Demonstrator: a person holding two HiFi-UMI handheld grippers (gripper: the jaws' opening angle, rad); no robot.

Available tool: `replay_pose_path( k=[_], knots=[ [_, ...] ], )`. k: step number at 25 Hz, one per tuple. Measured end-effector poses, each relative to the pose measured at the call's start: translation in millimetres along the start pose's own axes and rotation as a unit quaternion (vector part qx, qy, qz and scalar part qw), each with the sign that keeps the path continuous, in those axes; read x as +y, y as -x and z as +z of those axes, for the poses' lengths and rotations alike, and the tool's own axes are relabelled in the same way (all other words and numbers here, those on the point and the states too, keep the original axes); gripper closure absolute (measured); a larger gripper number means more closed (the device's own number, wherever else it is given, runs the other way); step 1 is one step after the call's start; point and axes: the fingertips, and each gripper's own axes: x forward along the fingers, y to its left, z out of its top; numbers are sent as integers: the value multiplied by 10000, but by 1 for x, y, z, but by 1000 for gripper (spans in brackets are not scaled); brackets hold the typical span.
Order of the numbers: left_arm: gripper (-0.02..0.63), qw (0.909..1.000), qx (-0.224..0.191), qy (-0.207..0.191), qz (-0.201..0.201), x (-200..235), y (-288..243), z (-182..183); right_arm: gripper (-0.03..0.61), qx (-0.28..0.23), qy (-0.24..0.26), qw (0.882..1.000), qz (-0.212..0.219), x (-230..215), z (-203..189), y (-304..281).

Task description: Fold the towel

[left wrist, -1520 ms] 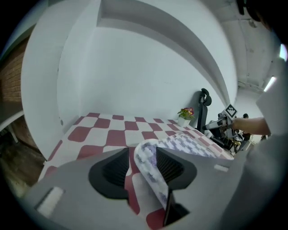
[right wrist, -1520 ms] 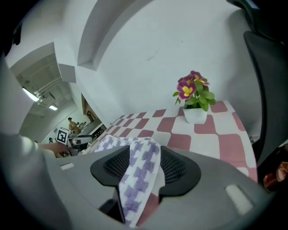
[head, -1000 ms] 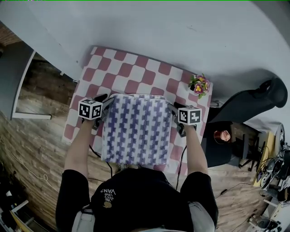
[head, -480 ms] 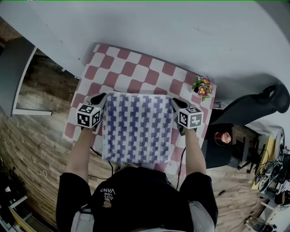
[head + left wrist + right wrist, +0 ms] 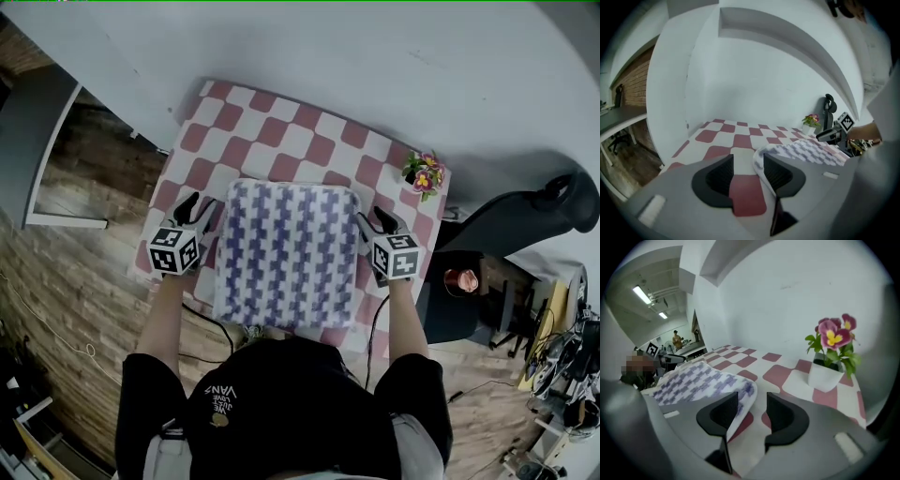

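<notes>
Head view looks steeply down — gripper views skim low, sharing the towel (image 5: 286, 253).

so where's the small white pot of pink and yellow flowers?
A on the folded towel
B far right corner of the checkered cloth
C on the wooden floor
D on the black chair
B: the small white flower pot stands on the red-and-white checkered cloth at its far right corner, clear of the purple-and-white checked towel.

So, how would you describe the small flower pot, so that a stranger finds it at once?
Start from the red-and-white checked cloth. At its far right corner, beyond the folded blue-and-white towel, stands a small white pot. It is the only thing standing upright on the cloth, carrying pink and yellow flowers with green leaves.
</notes>
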Motion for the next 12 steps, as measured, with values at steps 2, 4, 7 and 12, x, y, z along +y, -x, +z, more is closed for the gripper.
replay_pose_path(
  k=[2,4,7,12],
  knots=[
    [440,9992,-47,-365,-133,-8,27,-9,397,-137,333,9993,105,14,-8,26],
    [440,9964,-24,-792,-294,-21,56,-24,396,-160,701,9970,290,36,-24,53],
    [434,9876,226,-1450,-552,-46,92,-59,391,-103,858,9948,534,67,-60,88],
    [430,9819,253,-1668,-856,-77,127,-94,386,-132,566,9962,648,101,-105,122]
  ],
)
